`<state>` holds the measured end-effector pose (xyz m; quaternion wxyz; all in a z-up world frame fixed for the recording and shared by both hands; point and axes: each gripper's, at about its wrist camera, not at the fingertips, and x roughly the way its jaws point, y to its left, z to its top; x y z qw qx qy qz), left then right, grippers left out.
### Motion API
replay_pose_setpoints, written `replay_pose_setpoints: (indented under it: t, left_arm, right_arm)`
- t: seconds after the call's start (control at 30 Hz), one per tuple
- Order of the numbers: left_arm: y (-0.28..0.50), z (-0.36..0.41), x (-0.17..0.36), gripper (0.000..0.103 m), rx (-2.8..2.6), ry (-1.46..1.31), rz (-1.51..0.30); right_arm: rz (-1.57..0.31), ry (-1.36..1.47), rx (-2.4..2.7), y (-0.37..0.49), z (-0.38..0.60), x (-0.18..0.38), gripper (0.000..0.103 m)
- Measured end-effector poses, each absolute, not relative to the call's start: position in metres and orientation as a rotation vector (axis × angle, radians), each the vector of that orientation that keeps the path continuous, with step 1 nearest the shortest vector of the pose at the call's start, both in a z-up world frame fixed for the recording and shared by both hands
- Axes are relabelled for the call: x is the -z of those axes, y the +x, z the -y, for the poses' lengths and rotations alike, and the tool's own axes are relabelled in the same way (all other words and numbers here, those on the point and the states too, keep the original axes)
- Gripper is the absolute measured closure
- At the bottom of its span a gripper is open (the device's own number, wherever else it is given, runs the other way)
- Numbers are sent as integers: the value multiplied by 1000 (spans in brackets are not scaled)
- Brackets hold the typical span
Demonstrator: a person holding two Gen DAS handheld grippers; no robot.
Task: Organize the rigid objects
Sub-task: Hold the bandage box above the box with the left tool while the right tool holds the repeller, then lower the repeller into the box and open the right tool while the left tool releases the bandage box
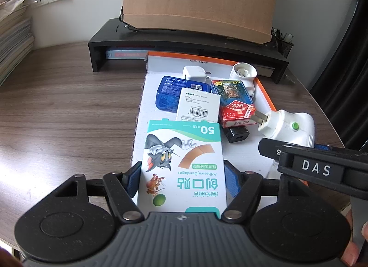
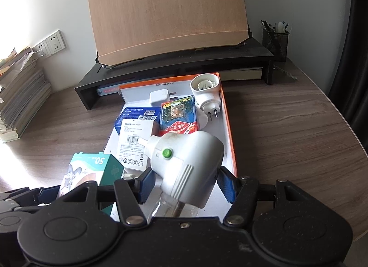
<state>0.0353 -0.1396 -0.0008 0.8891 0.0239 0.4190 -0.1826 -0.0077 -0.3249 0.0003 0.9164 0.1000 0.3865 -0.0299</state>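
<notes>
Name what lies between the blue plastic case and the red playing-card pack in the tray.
A white power-adapter box lies between the blue case and the red pack, overlapping the case; both views show it.

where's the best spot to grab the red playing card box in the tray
Grip the playing card box across its two long narrow sides, coming from above. It lies flat, propped on other items in the tray, with its broad face up, so only those sides offer opposing surfaces.

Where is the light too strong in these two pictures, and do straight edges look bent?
Right wrist view: sunlight washes out the brown wooden desk at left. Left wrist view: even light, no glare. Both views: fisheye bends the black monitor riser.
</notes>
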Motion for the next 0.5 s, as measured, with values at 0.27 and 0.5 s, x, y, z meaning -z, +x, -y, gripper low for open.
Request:
replay_pose_setpoints:
  t: [0.27, 0.5]
  left_arm:
    - [39, 138, 3, 31, 382, 48, -875]
    - [41, 140, 3, 31, 392, 50, -878]
  right_arm:
    - [-795, 197, 54, -3, 324, 1, 37]
    - [-787, 201, 54, -1, 325, -1, 38]
